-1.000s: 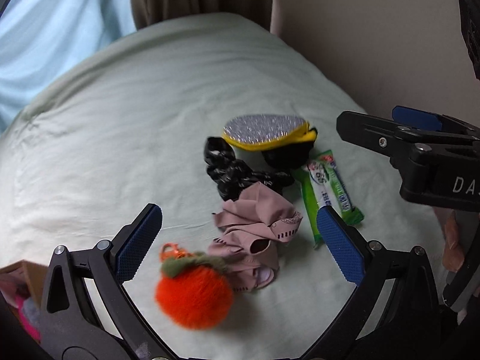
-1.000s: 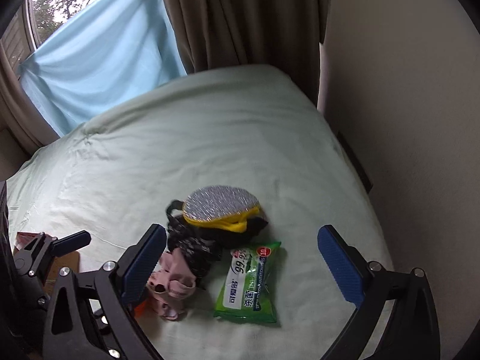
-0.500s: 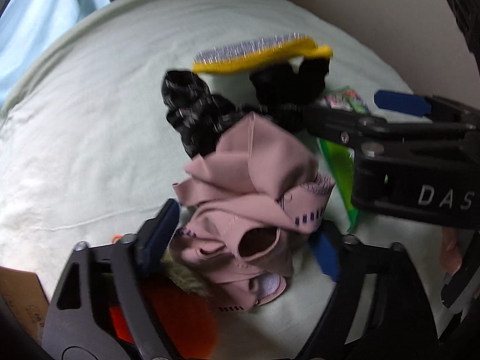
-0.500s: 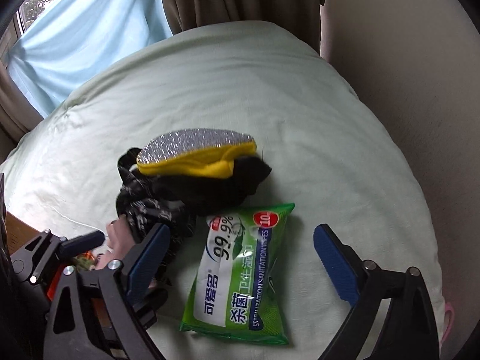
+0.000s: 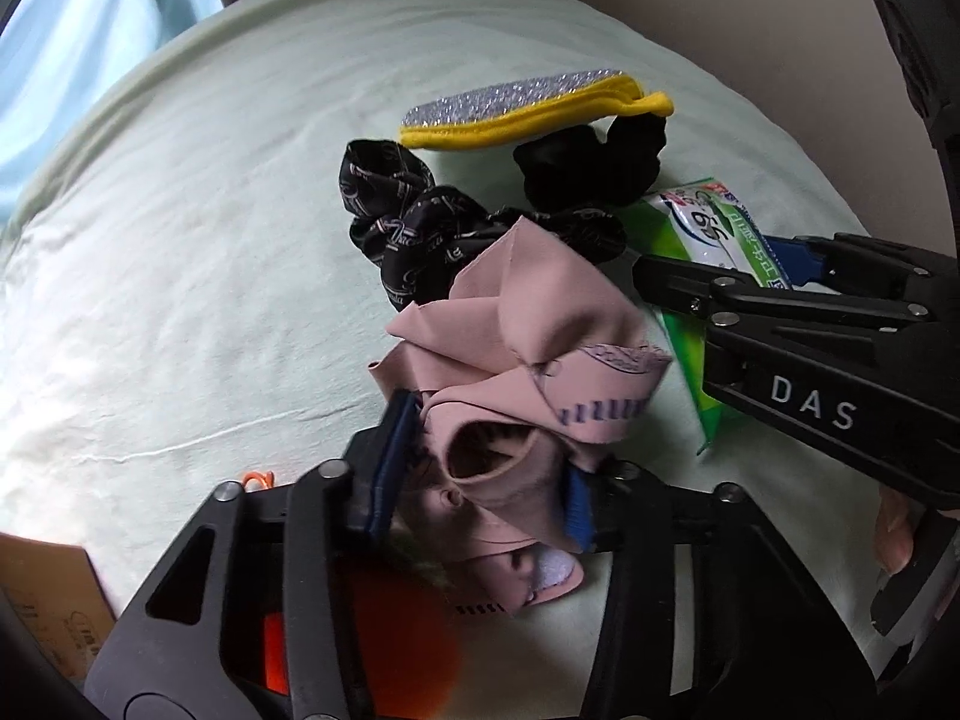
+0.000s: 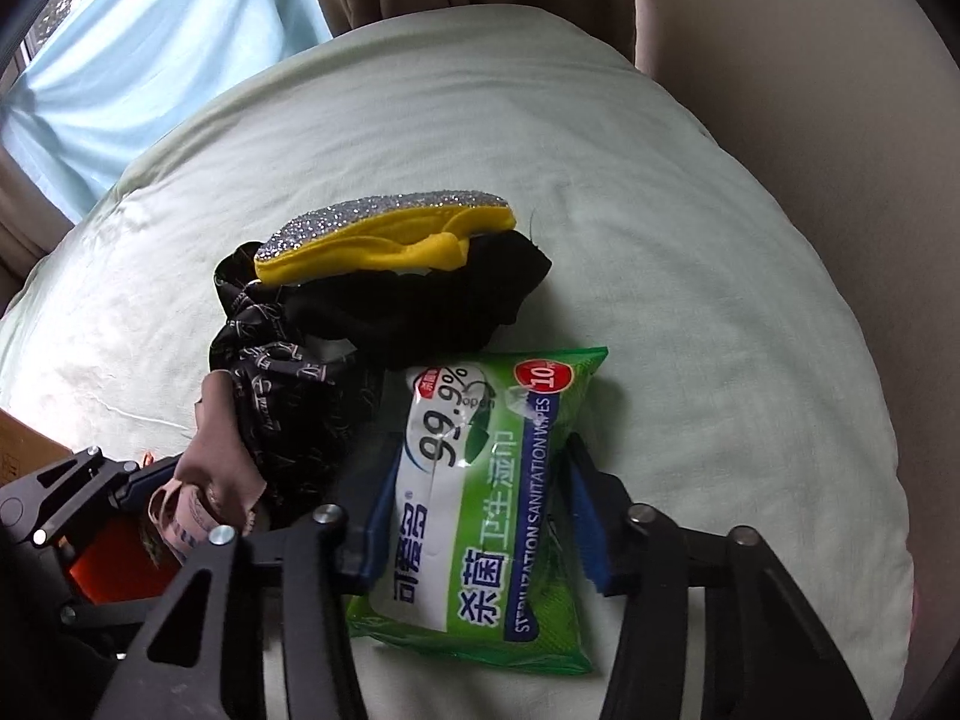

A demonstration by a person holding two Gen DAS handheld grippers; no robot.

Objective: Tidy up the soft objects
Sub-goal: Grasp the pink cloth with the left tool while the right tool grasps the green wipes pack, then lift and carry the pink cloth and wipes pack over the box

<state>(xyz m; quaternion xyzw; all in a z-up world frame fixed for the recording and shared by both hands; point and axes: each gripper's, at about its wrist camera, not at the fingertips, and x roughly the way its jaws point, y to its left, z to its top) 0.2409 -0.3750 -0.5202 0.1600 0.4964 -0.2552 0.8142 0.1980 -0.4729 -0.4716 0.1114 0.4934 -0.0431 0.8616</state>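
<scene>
On a pale green bed sheet (image 6: pixel 660 192) lies a small heap of soft things. The left gripper (image 5: pixel 480 474) has just squeezed its jaws onto a crumpled pink cloth piece (image 5: pixel 528 360), and the blue pads press both sides so it can be lifted. The right gripper (image 6: pixel 480 516) has just closed its jaws around a green pack of wet wipes (image 6: pixel 480 492), pinching the middle so it will not tip. Just behind them rest a black patterned scrunchie (image 5: pixel 396 222) and a yellow pad with a silver glitter top (image 5: pixel 528 105). A fuzzy orange ball (image 5: pixel 390 630) sits under the left gripper. Both picks look ready to lift, I think.
</scene>
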